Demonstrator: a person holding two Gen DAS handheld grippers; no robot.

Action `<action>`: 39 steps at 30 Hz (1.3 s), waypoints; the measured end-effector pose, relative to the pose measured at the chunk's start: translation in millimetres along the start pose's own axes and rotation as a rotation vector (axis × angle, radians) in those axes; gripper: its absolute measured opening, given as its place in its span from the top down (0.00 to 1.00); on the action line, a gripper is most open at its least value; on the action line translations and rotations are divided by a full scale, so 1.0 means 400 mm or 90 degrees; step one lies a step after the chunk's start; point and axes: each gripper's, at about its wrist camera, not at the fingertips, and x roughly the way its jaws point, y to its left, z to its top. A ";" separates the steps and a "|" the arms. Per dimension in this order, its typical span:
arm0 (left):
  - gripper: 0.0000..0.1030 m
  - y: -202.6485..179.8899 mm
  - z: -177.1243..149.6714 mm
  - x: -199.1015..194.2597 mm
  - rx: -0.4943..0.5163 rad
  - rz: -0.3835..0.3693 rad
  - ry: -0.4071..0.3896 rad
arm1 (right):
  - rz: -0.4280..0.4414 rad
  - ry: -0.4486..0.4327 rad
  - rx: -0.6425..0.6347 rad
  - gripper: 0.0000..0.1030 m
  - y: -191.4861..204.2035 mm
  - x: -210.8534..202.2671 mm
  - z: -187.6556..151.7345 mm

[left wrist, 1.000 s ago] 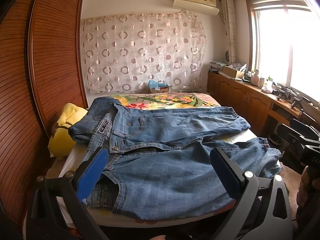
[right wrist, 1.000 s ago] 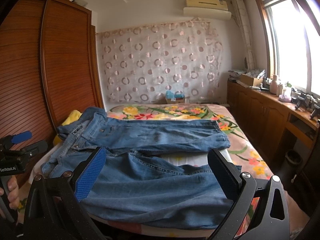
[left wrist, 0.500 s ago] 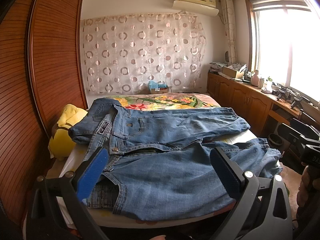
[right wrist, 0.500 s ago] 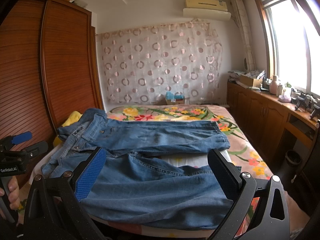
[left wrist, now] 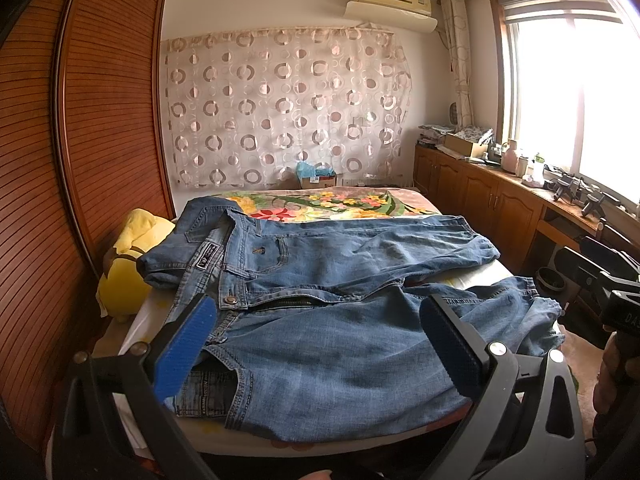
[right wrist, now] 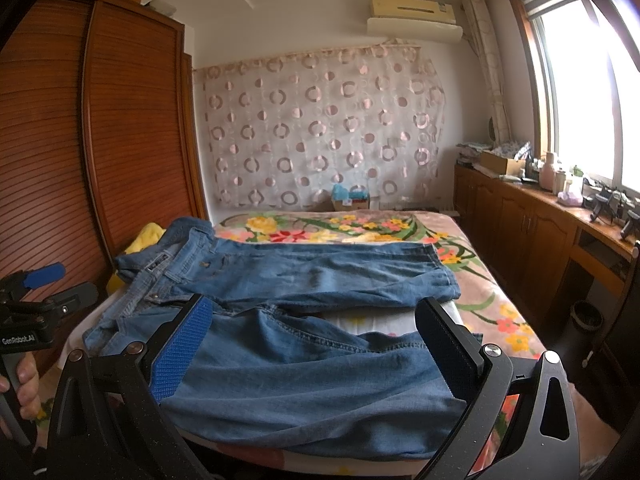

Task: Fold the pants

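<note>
Bedroom with a flowered bed [left wrist: 340, 204], and no fold is yet made, by my judgement. Nearest, two claws hang released and empty: the left claw [left wrist: 320, 344] over the waistband, the right claw [right wrist: 316, 344] over the near leg. One pair of jeans [left wrist: 340, 320] lies spread across the bed, its two legs apart. Beyond, one yellow plush toy [left wrist: 124, 268] sits beside the waistband.
</note>
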 end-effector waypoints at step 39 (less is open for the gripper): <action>0.00 0.055 -0.049 0.087 -0.012 0.006 0.064 | -0.026 0.048 0.006 0.00 -0.073 0.052 -0.045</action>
